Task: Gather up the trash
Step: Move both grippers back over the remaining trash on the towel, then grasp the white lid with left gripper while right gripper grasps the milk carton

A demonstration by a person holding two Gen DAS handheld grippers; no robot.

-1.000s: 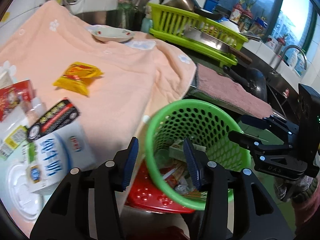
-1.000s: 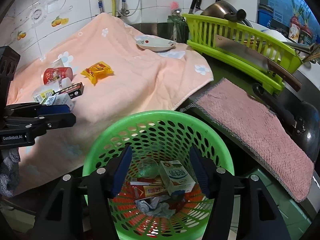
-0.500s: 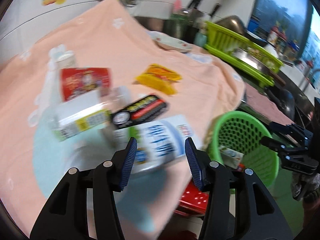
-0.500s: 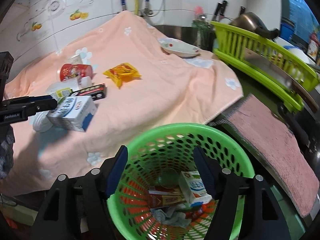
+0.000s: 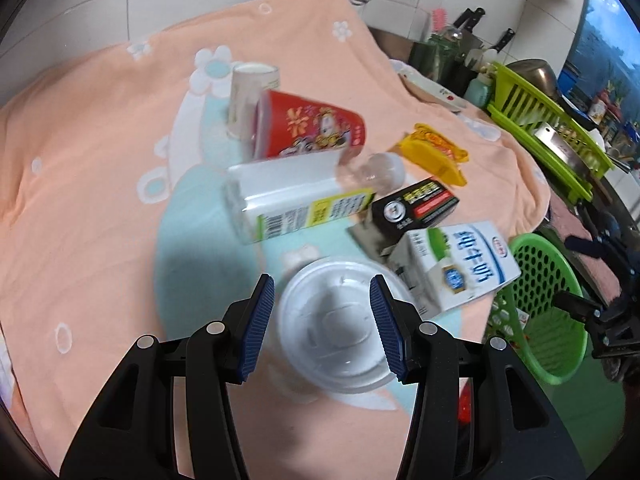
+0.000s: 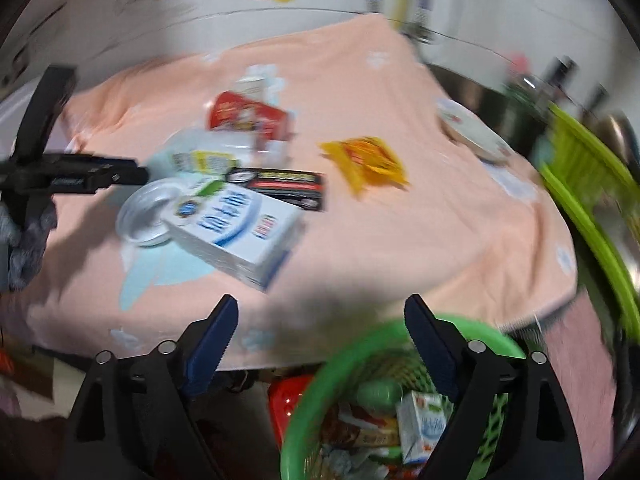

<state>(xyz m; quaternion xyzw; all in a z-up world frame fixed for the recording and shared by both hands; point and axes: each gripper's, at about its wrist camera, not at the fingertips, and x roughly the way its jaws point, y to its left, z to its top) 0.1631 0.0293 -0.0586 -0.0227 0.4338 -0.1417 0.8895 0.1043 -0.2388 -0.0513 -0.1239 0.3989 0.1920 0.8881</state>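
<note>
Trash lies in a heap on the peach towel (image 5: 100, 184): a blue-and-white milk carton (image 5: 460, 268), a black box (image 5: 416, 206), a yellow snack packet (image 5: 436, 152), a red cup (image 5: 312, 130), a white carton (image 5: 292, 200) and a clear plastic lid (image 5: 336, 332). My left gripper (image 5: 322, 320) hovers open just over the lid, with nothing pressed between its pads. The right gripper (image 6: 322, 336) hangs at the towel's near edge beside the green basket (image 6: 360, 344). Its jaws are opening and hold nothing. A small carton (image 6: 424, 428) and wrappers lie inside the basket.
A green dish rack (image 5: 552, 128) with a cleaver stands at the far right, and a white plate (image 5: 432, 88) sits on the towel's far corner. Knives and bottles line the tiled wall. Something red (image 6: 288, 400) sits under the basket.
The left gripper swung from over the basket to the trash heap and now sits above the clear lid. The right gripper slid left off the basket and its jaws widened.
</note>
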